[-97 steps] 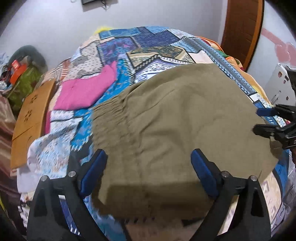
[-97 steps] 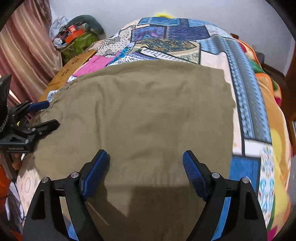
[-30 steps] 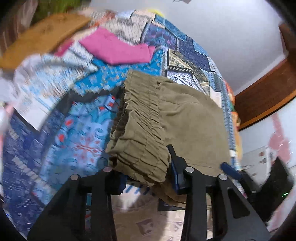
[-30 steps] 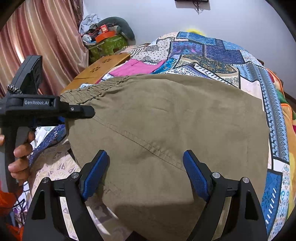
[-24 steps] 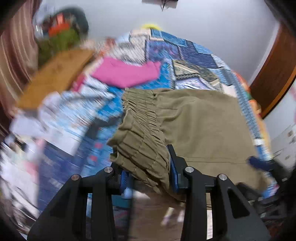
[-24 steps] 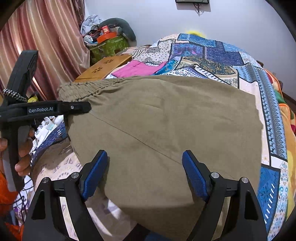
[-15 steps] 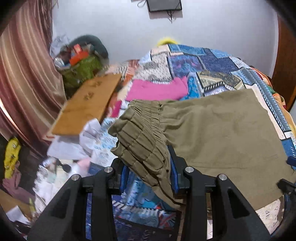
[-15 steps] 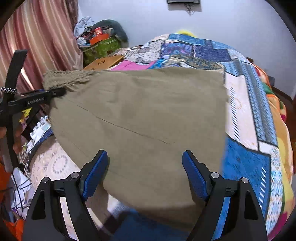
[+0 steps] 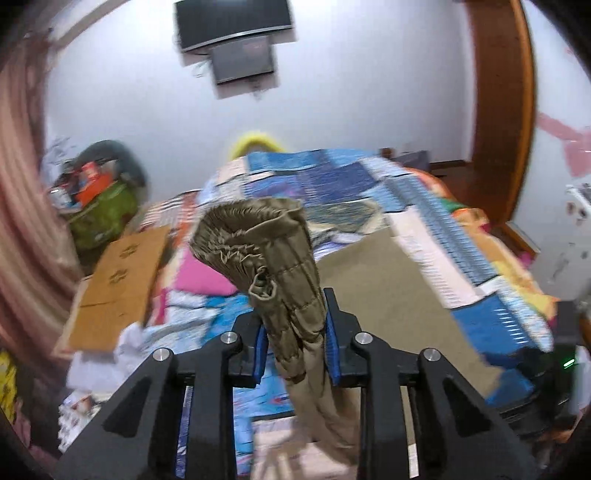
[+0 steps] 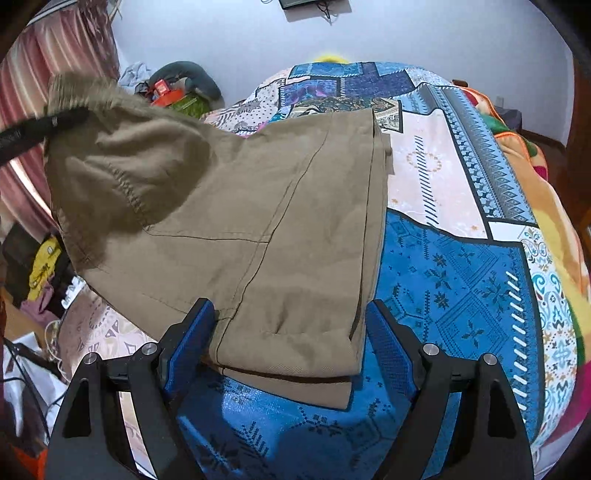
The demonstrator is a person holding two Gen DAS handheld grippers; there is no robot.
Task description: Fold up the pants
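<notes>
Left gripper clamped on the gathered elastic waistband of the olive pants, blue pads pressing the bunched fabric from both sides. Waistband stands up above the jaws, fanned out, drawstring knot showing; rest of the cloth hangs down between the gripper arms. Right gripper jaws spread wide apart, holding nothing; the near folded edge of the pants lies between its blue pads, contact with them unclear. In the right wrist view the pants are part lifted: waistband end raised at upper left, where the tip of the left gripper pinches it, leg end lying flat on the bed. Far hem edge lies straight across the patchwork bedspread, blue and cream panels. Pink cloth lies on the bed just beyond the waistband, brown cardboard to its left. Curtain at left edge, wall-mounted screen above. Left wrist view is motion-blurred.
</notes>
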